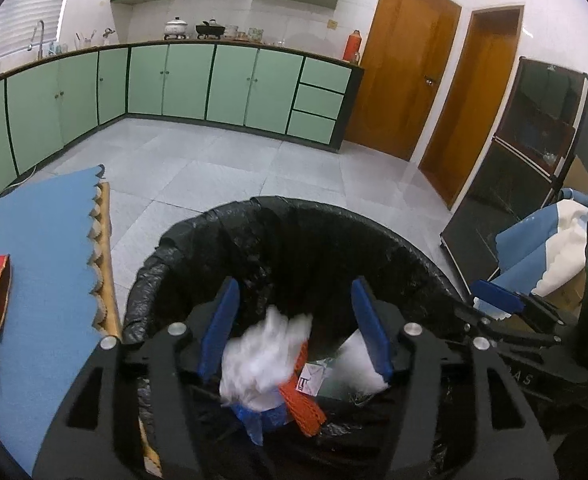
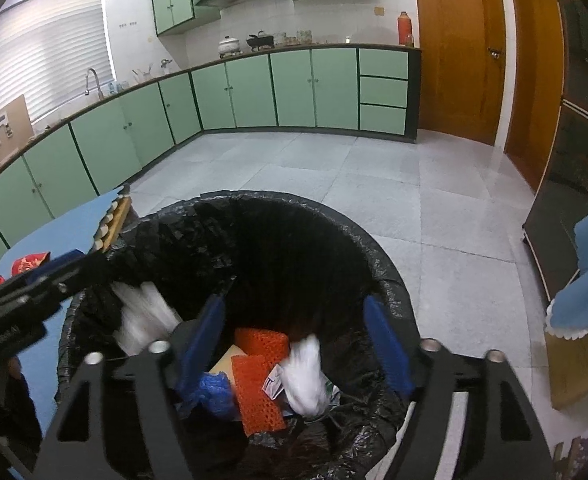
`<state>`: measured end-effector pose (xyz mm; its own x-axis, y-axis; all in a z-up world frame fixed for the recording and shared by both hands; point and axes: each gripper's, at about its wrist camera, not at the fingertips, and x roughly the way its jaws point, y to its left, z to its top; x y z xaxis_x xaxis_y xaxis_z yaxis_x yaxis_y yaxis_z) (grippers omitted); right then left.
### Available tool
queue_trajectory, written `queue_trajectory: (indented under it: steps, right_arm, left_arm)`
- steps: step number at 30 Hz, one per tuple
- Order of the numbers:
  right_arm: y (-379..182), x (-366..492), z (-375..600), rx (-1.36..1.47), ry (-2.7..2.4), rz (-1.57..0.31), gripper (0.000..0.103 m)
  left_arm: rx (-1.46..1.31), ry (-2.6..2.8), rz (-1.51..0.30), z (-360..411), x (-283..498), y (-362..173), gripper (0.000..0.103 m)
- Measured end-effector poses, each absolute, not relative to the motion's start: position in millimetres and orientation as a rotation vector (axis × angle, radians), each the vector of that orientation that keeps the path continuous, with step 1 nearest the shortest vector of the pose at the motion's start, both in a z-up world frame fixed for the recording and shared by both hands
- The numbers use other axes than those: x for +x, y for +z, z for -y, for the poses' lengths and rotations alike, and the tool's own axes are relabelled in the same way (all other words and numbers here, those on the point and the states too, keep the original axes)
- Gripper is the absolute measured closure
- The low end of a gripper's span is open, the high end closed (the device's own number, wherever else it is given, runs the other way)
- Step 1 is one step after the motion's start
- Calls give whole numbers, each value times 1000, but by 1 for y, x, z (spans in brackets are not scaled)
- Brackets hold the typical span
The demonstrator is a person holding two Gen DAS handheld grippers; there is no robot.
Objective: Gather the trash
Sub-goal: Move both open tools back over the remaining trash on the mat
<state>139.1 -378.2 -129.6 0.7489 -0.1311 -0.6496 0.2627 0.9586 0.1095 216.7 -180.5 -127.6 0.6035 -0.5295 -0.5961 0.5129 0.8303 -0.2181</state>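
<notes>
Now both tongs hang spread and empty above the bin (image 1: 182,236).
White wads (image 1: 262,356) look mid-fall; one could catch its liner rim.

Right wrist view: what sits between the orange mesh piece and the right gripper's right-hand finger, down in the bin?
In the right wrist view, a blurred white wad lies between the orange mesh piece and that finger, with crumpled printed paper beside the mesh.
</notes>
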Motion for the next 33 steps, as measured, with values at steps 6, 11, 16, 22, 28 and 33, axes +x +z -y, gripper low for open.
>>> queue_trajectory:
  steps: [6,11,16,22,28,33]
  right_arm:
    - [-122,132,374,192,-250,-665,7]
    - [-109,131,363,182,-244,-639,6]
    - [-99,134,344,189,-211,-622,6]
    - [-94,141,311,183,-146,-620,6]
    - [-94,152,270,170,-70,-627,6]
    - [-97,161,229,133,-2,-632,6]
  left_arm:
    - [-33,-571,-658,163,216,-114,36]
    - [-20,-522,-616,141,211,-101,31]
    - [-17,-464,-591,109,206,-90,28]
    - [-10,-380,-568,65,195,-84,27]
    - [-16,-295,-552,18,187,-80,27]
    - [-28,-202,-547,-31,180,-79,27]
